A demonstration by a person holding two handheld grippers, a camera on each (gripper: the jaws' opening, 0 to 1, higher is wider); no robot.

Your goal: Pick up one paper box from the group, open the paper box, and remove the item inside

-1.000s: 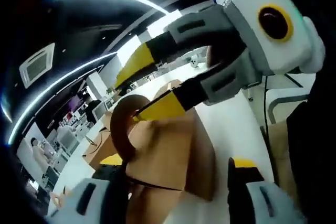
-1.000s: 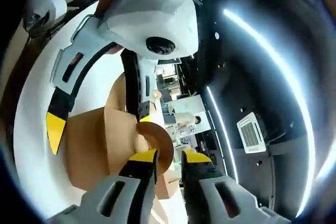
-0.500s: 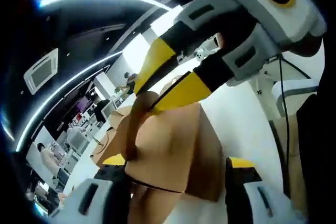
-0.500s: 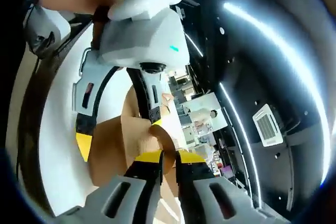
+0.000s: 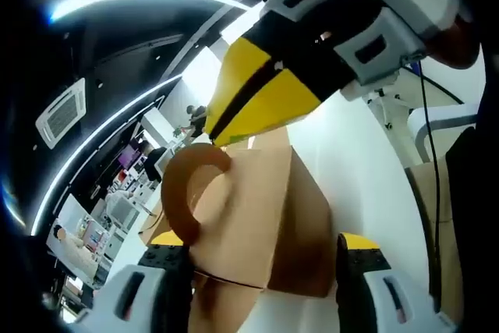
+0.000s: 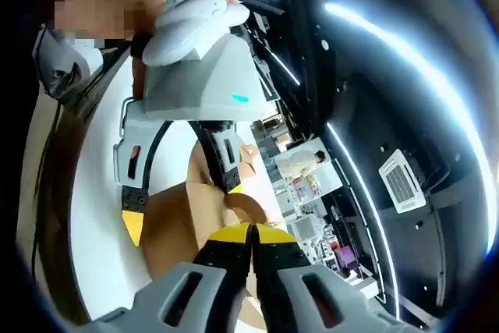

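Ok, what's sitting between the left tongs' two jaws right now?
The brown paper box, with its curled cardboard flap raised at the top. The left gripper view shows it.

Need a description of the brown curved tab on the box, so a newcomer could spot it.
Find the white table, then the brown paper box held over it between the left tongs. The curved tab arcs off the box's open end, the only rounded piece, just below the yellow-tipped right tongs.
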